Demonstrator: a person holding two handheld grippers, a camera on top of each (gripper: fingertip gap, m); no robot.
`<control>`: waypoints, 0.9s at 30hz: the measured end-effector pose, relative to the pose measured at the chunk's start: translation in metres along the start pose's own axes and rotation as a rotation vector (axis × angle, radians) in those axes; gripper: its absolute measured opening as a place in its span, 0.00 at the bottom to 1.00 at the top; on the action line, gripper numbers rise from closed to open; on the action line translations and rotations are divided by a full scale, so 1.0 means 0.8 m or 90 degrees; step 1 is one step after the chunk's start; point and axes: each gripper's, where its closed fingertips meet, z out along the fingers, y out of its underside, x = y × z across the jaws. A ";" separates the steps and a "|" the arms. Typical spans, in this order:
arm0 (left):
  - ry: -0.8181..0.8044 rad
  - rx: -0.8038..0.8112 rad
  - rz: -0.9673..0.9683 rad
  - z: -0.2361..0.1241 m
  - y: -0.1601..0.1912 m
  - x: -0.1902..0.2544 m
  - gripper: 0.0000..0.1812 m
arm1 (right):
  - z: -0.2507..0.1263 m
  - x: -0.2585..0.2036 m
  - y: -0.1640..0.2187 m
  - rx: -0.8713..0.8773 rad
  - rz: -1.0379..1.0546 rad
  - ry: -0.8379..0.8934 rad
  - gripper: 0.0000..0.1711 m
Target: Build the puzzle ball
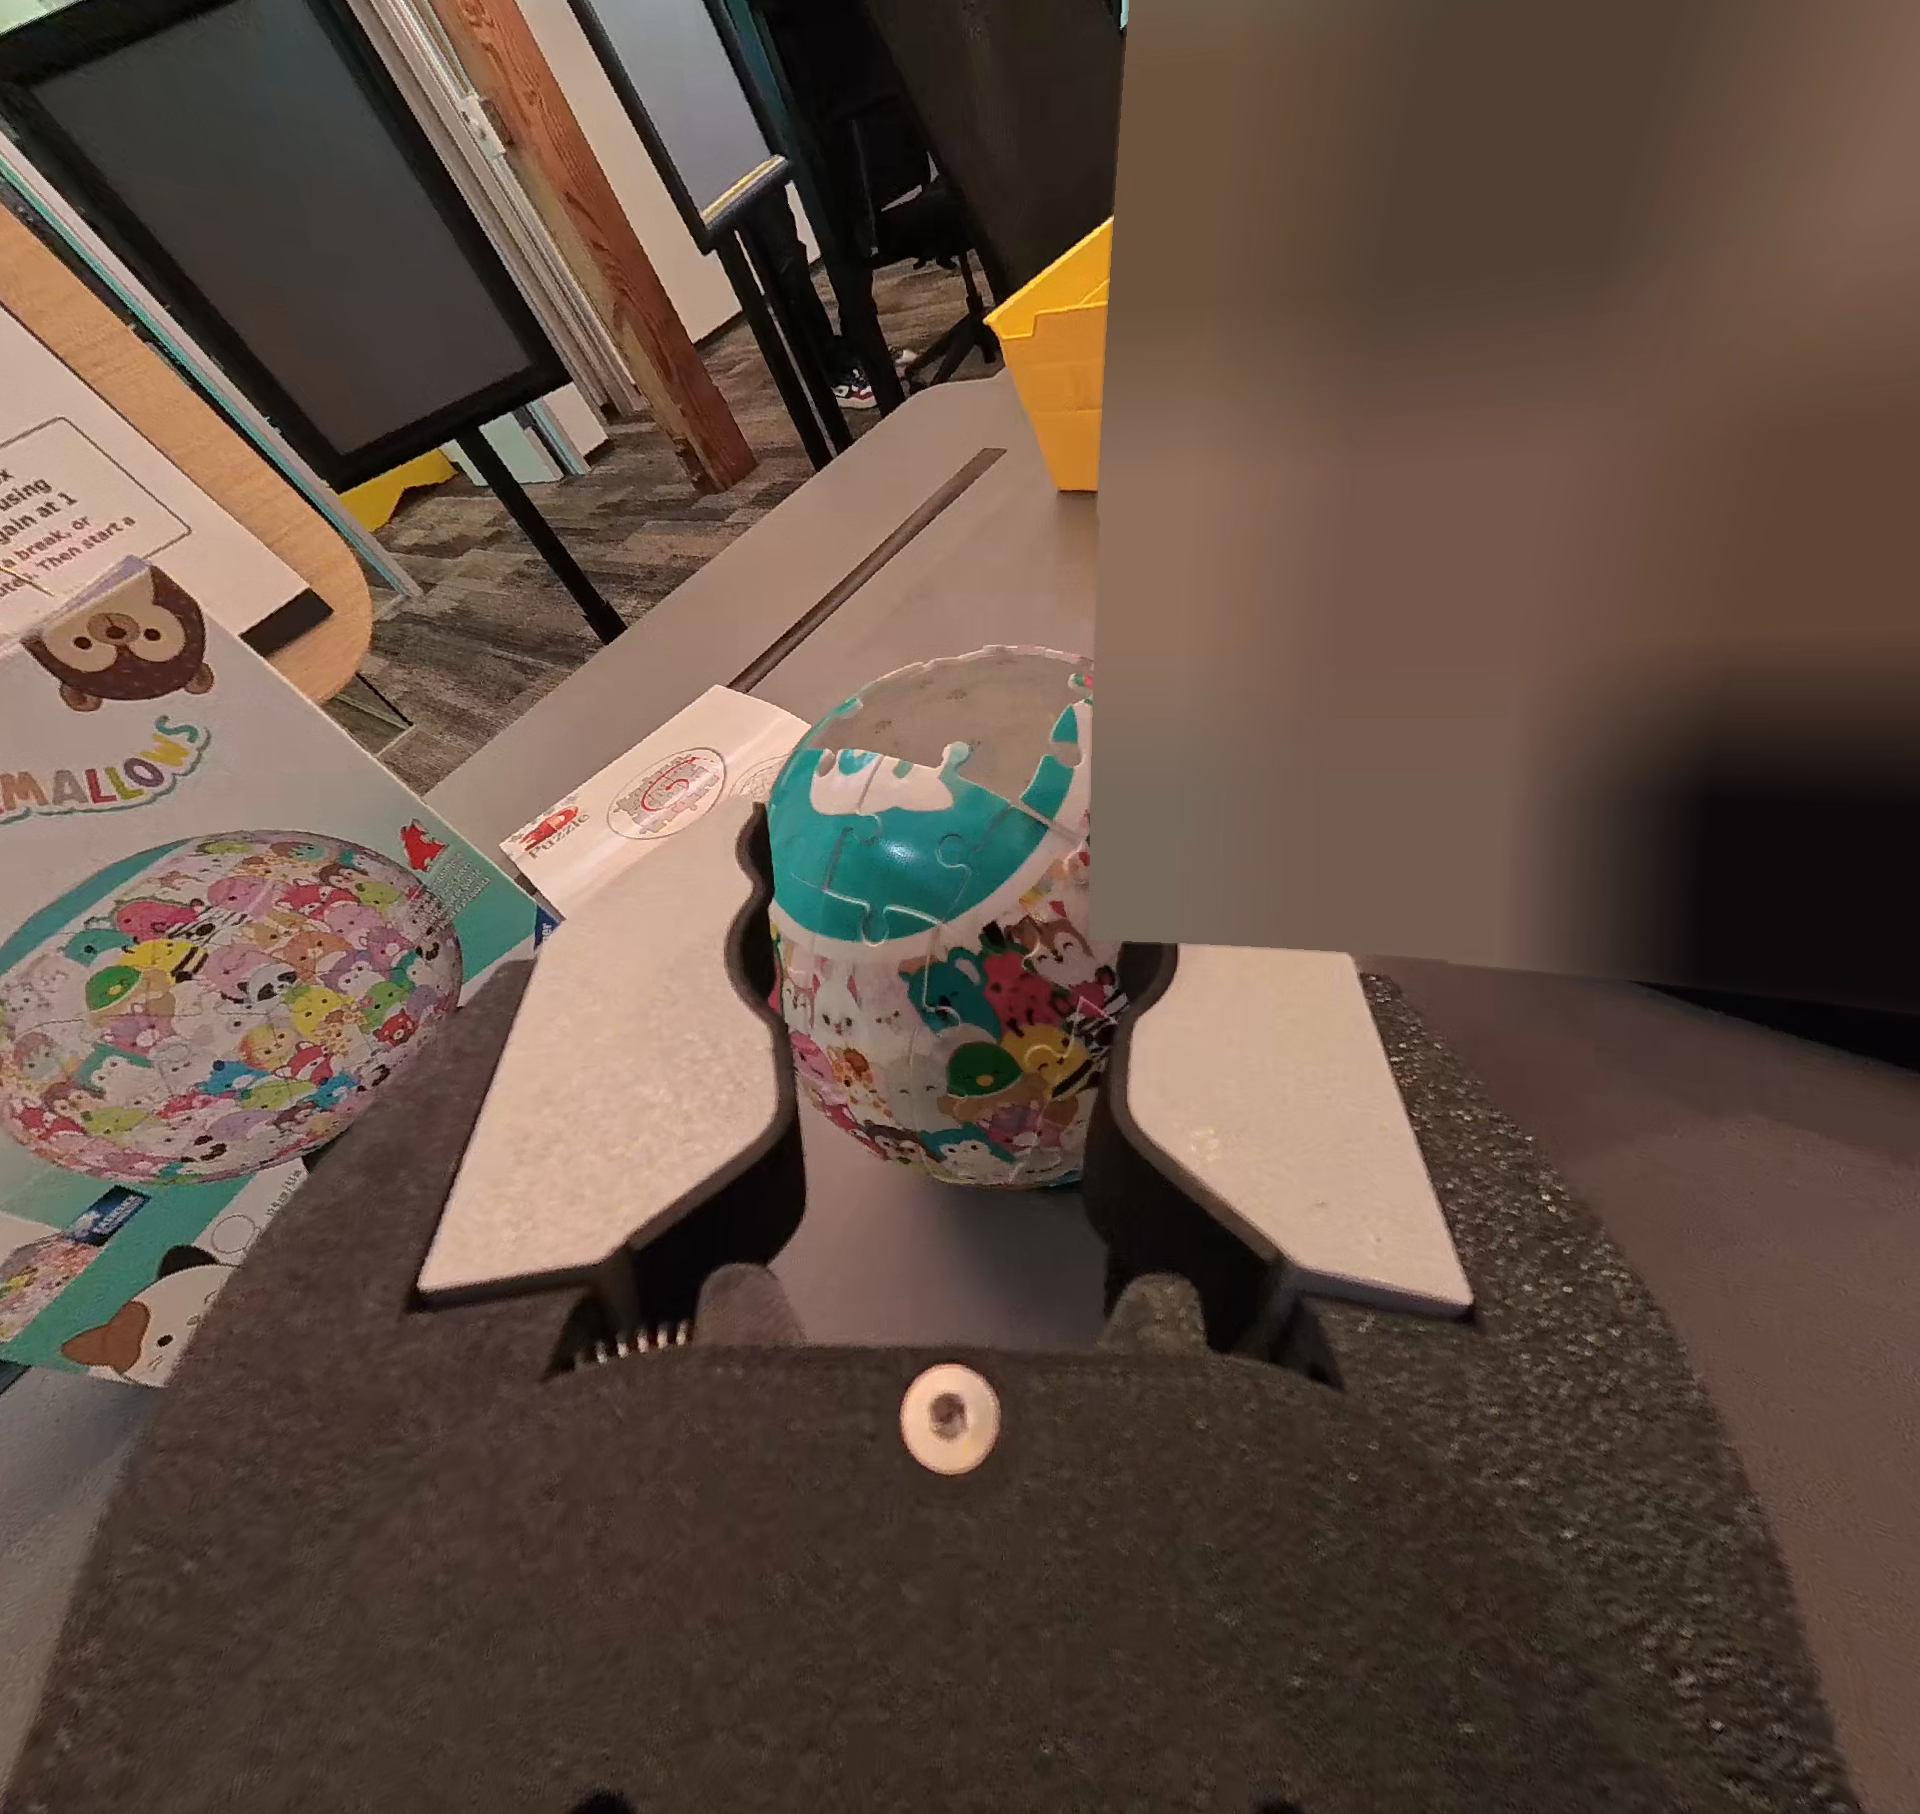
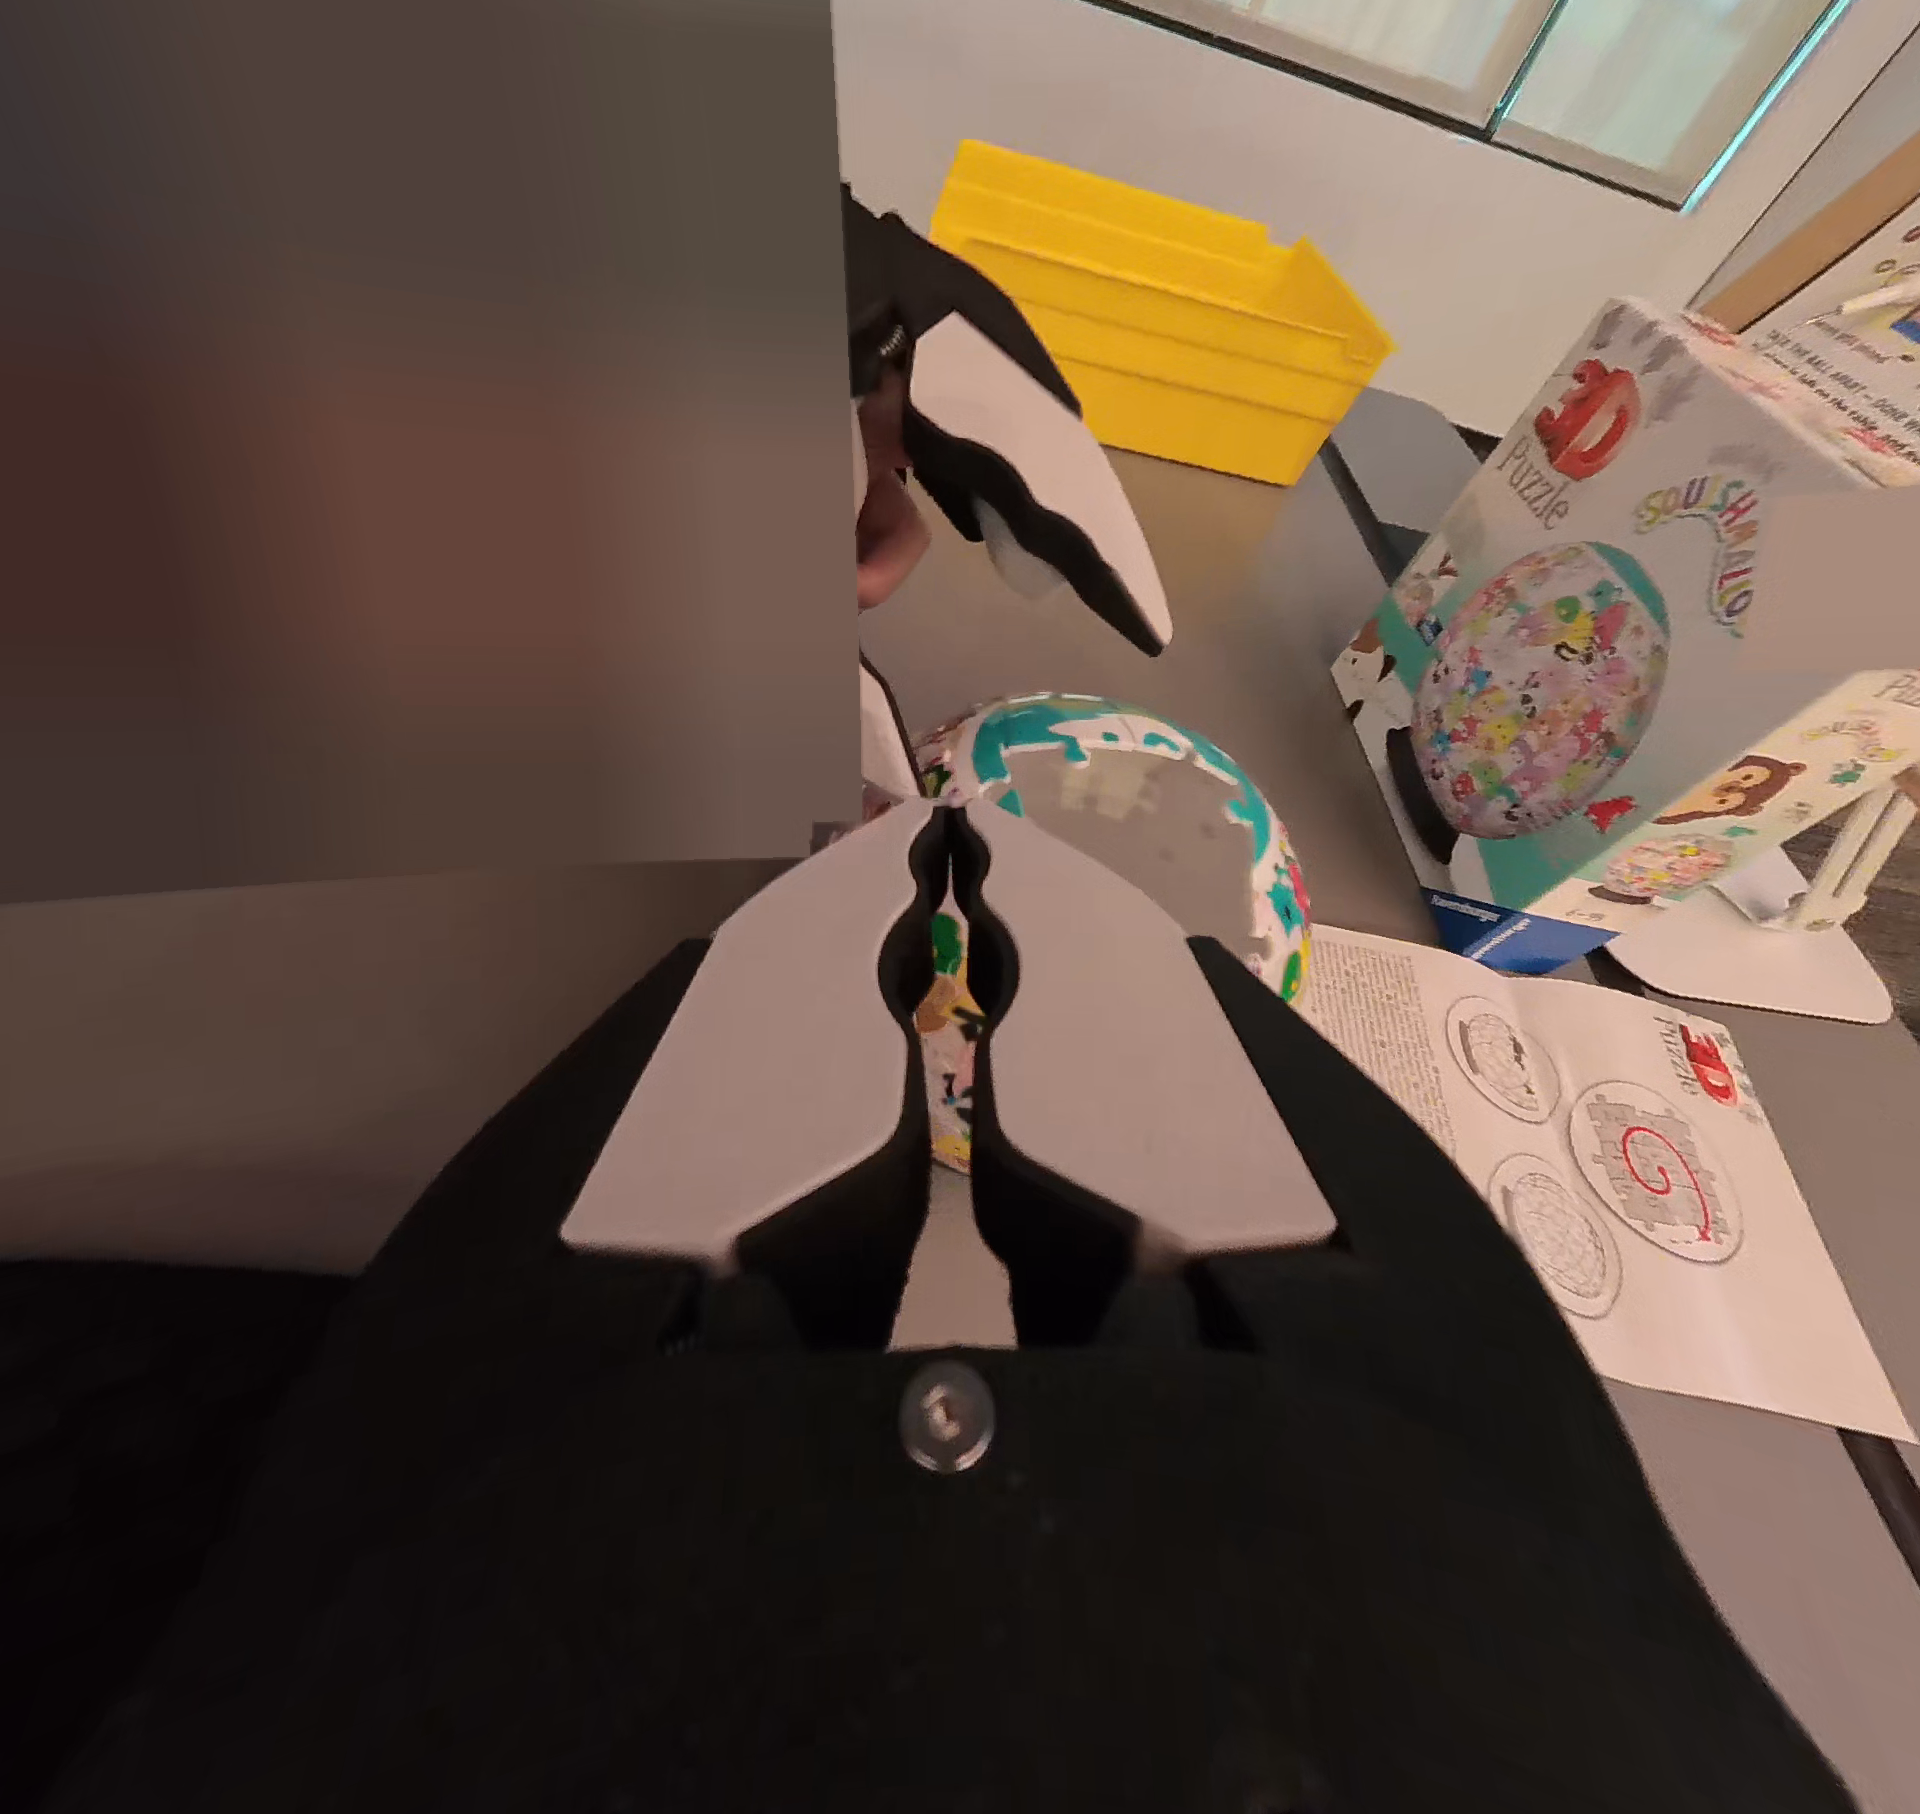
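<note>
Puzzle ball (image 1: 935, 943), teal-capped, colourful plastic with a gap on top, sits between the spread left gripper (image 1: 940, 985) fingers; right gripper (image 2: 951, 829), pinched together at its rim, should press gently.

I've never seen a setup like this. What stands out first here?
The colourful puzzle ball on the grey table, its top unfinished, sits between the open left claw. The shut right claw points at its rim. A matching picture box and yellow bin stand behind.
</note>
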 end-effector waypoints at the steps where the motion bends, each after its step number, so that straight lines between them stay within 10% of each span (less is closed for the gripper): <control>1: 0.000 0.000 0.000 0.000 0.000 0.000 0.36 | 0.002 0.002 0.005 -0.014 -0.009 0.009 0.00; 18: 0.003 0.002 0.000 0.001 0.000 0.002 0.35 | -0.003 0.014 0.004 -0.022 -0.031 0.039 0.00; 27: 0.003 0.000 0.006 0.003 0.000 0.004 0.34 | -0.008 0.020 -0.001 -0.106 0.155 -0.278 0.16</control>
